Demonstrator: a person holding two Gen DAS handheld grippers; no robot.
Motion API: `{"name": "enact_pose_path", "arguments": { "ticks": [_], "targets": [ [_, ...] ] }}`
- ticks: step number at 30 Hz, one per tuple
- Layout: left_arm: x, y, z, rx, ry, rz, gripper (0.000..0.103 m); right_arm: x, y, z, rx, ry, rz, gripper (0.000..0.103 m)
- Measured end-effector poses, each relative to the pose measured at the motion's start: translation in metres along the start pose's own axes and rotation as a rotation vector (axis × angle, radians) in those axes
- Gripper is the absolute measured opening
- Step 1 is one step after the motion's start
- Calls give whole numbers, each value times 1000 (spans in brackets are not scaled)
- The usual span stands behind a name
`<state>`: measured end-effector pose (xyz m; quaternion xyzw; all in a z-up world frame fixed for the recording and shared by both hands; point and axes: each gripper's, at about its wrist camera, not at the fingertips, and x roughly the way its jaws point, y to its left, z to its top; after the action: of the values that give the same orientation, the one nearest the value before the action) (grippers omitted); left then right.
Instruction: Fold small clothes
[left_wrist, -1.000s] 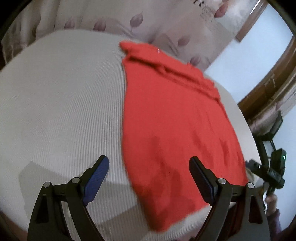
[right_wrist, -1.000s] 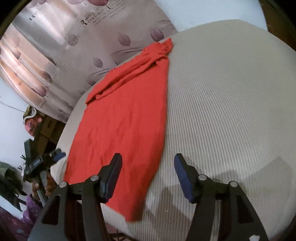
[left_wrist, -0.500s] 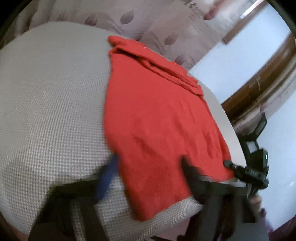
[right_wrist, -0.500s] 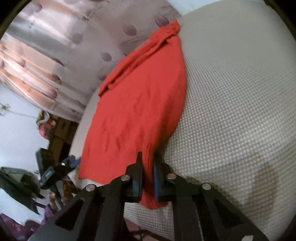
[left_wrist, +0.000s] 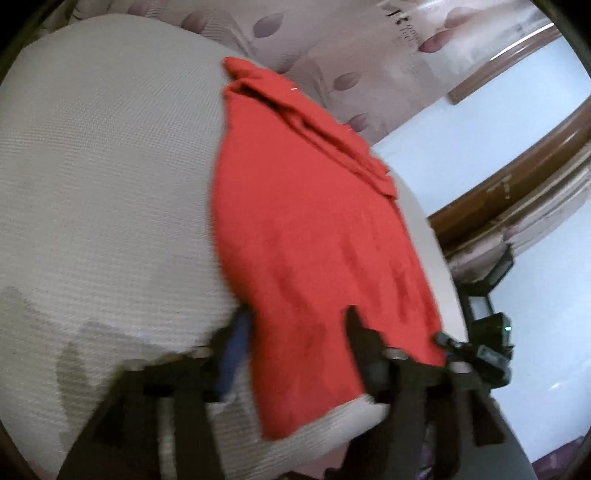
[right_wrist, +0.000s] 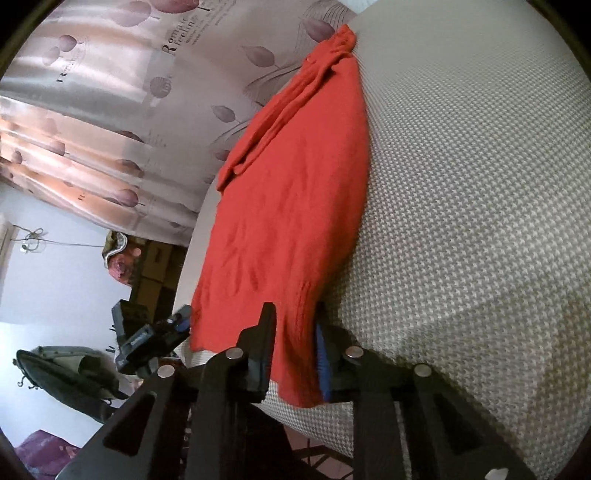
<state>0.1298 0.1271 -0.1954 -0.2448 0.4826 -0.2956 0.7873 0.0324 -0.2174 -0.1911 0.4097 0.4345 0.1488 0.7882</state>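
Red garment (left_wrist: 317, 229) spread flat on grey textured table (left_wrist: 103, 192), far end bunched near leaf-print curtain (right_wrist: 122, 110). Left claw (left_wrist: 295, 347) at near hem corner, jaws just opened wider, astride the cloth, fingers blurred, not pressing. Right claw (right_wrist: 293, 350) at other near corner, jaws narrow and just eased slightly apart, hem between them, grip uncertain.
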Motion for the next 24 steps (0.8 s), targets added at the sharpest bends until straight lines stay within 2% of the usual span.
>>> {"name": "enact_pose_path", "arguments": {
  "ticks": [1,2,4,5,6,7,8,9,10,17,21,23,24],
  "targets": [
    [2,-5,1,19,4,-18,82,2,2,0,0,3,-4,19],
    [1,-7,0,26,2,-20,83,3,3,1,0,3,-6,19],
    [3,-11,1,33,-18,0,81,6,8,1,-20,8,-18,16],
    [4,-13,1,37,-28,16,76,8,10,1,-33,6,-32,11],
    [3,-14,-1,37,-28,31,38,12,12,0,-42,14,-47,8],
    [9,-10,-3,11,14,40,7,13,11,-1,-40,9,-53,7],
    [11,-1,-5,-34,32,31,8,12,11,-2,-43,1,-51,7],
    [9,6,-7,-80,6,-4,8,12,12,-3,-48,-3,-53,7],
    [7,7,-8,-88,-2,-3,8,10,12,-4,-49,-11,-50,7],
    [-15,7,-14,-71,-62,29,8,-7,5,-15,-7,-53,12,7],
    [-20,4,-20,-63,-69,29,7,-15,4,-19,6,-68,19,7],
    [-22,-1,-21,-22,-76,75,8,-17,9,-23,-15,-68,8,7],
    [-22,-2,-20,-3,-70,65,8,-18,12,-24,-32,-66,-5,7]
  ]
}}
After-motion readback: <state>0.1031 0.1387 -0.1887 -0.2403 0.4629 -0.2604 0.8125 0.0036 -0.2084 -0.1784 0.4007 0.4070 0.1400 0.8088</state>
